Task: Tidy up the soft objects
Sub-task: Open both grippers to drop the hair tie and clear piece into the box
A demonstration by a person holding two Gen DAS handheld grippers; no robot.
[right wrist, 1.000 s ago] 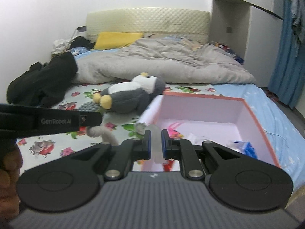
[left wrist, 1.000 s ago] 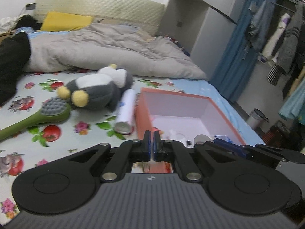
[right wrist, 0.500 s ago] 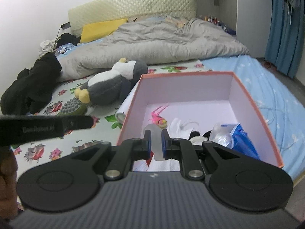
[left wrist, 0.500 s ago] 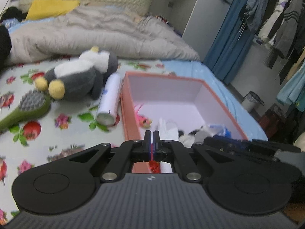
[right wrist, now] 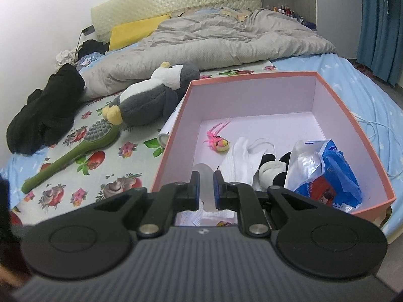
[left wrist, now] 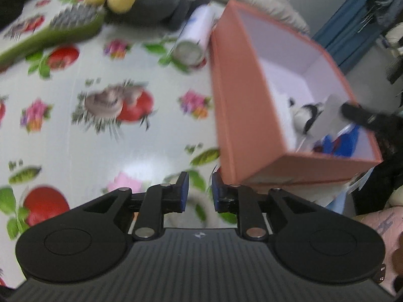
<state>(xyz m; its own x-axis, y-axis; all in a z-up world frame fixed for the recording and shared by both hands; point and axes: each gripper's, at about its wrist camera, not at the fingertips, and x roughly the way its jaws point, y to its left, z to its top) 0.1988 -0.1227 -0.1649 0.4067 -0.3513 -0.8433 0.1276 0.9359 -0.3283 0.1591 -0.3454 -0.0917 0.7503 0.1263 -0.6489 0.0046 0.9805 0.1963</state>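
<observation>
The left gripper [left wrist: 199, 195] hangs over the floral bedsheet [left wrist: 75, 130], just off the near left corner of the orange box [left wrist: 241, 115]. Its jaws stand apart with only sheet and a blurred pale shape between them; whether they touch that shape cannot be told. The view is motion-blurred.

The right gripper [right wrist: 206, 188] sits above the near edge of the orange box [right wrist: 350, 115], jaws closed on a translucent soft piece [right wrist: 205, 176] that stands up between the pads.

Inside the box, toward its near right corner: a small panda plush [right wrist: 270, 168], a white cloth [right wrist: 239, 158], and a blue-and-clear plastic bag [right wrist: 325, 168]. A pink feathered toy [right wrist: 217, 139] lies near the box centre. The far half of the box floor is bare.

Outside, against the box's left wall, lies a white spray can [left wrist: 194, 37]. Beyond it a grey penguin plush [right wrist: 151, 98] rests on the sheet, its yellow feet touching the head of a green brush [right wrist: 75, 151]. A black garment [right wrist: 42, 115] lies at the bed's left edge; a grey duvet [right wrist: 214, 40] covers the far half of the bed. Open sheet runs from the brush to the box's left wall.
</observation>
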